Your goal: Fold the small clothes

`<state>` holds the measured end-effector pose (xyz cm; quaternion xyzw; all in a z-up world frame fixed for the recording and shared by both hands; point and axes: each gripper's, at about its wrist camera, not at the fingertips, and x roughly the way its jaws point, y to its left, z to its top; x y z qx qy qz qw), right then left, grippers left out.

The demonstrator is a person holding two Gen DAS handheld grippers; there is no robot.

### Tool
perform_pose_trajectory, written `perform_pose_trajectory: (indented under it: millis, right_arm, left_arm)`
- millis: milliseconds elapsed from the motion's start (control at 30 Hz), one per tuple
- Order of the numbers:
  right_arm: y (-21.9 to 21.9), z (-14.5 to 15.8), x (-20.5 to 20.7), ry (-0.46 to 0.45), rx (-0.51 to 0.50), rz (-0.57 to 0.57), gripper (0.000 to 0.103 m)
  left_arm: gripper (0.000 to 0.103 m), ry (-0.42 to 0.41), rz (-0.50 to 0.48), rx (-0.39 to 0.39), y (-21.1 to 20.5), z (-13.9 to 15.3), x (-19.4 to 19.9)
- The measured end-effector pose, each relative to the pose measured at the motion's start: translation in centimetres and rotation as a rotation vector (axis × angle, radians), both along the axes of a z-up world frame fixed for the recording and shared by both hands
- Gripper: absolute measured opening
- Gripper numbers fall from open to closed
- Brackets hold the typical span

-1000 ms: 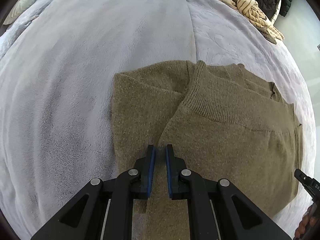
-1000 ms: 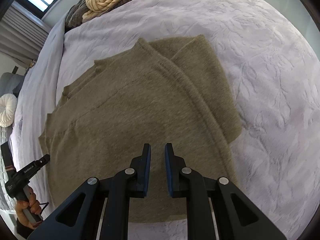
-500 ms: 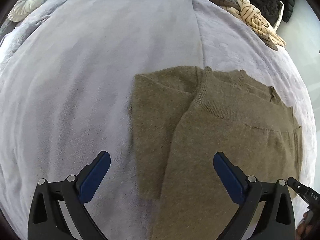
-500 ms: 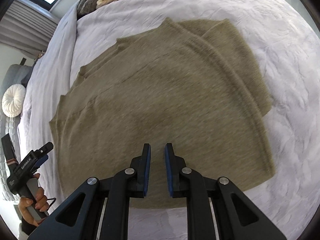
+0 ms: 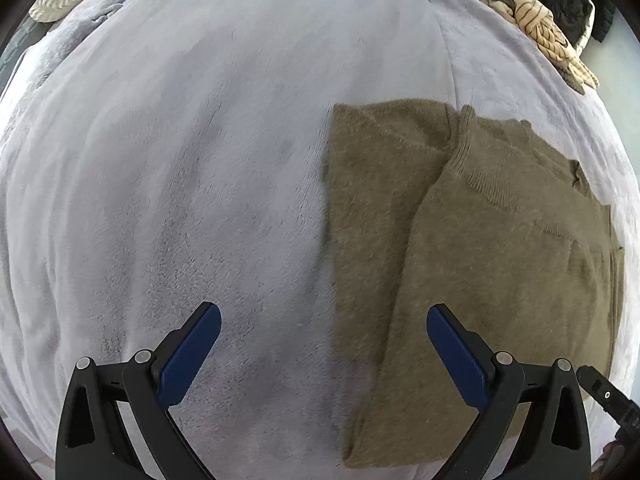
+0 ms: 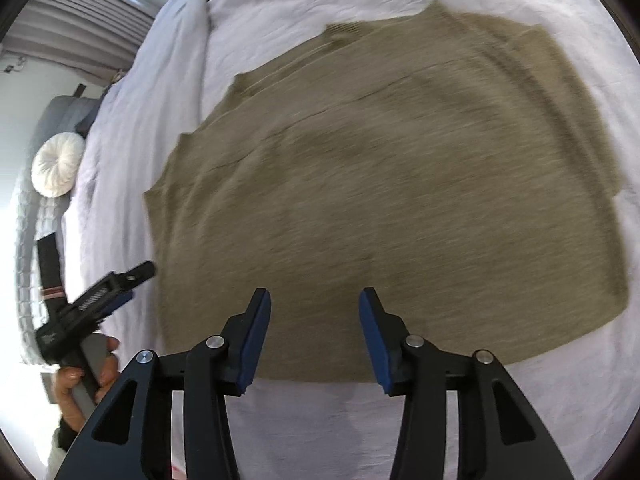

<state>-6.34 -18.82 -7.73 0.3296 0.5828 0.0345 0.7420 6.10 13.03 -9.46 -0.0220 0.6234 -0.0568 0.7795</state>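
Left tool point(image 5: 323, 322): released, jaws spread wide, nothing between the blue pads point(image 5: 188, 354). It hangs over the bed point(image 5: 180, 184), with its left finger above bare grey blanket and its right finger above the sweater point(image 5: 500, 264). Right tool point(image 6: 315, 312): released, jaws partly apart, gripping nothing; both fingers sit over the near edge of the sweater point(image 6: 392, 184). Contact with the knit cannot be told from either view. Sweater: olive-brown knit, lying flat on the bed, partly folded. In the left wrist view a sleeve point(image 5: 380, 184) is folded in and lies along the garment's left side, and the ribbed band point(image 5: 476, 176) of an upper layer crosses diagonally over it. In the right wrist view the sweater fills most of the frame, its hem edge nearest the tool; the picture is motion-blurred, so the knit detail is unclear. The left tool point(image 6: 96, 304) shows at the left edge of the right wrist view, held in the person's hand point(image 6: 86, 376), beside the sweater's left edge and apart from it. A round white cushion point(image 6: 58, 164) lies at the far left of the bed. A heap of tan and dark clothes point(image 5: 536, 20) lies at the far right corner of the bed, well apart from the sweater.
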Motion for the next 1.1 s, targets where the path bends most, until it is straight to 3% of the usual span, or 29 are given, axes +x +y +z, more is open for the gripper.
perform_pose_trajectory:
  millis: [267, 567, 800, 1000, 1100]
  right_arm:
    - [4.8, -0.7, 1.0, 0.004, 0.147, 0.045, 0.052]
    - [10.0, -5.1, 0.0, 0.090, 0.461, 0.017, 0.057]
    - [9.1, -7.7, -1.6, 0.095, 0.567, -0.215, 0.057]
    - [10.5, -7.8, -2.5, 0.135, 0.576, -0.181, 0.057]
    - [9.9, -8.6, -2.6, 0.121, 0.589, -0.263, 0.057]
  left_arm:
    - [0.103, 0.012, 0.012, -0.013, 2.9, -0.2, -1.3]
    - [0.103, -0.001, 0.083, -0.084, 8.7, -0.2, -3.1]
    - [0.103, 0.002, 0.072, -0.140, 10.5, 0.0, -4.8]
    - [0.103, 0.029, 0.079, -0.290, 12.0, 0.4, -5.9]
    - [0.103, 0.044, 0.068, -0.342, 12.0, 0.3, -6.1]
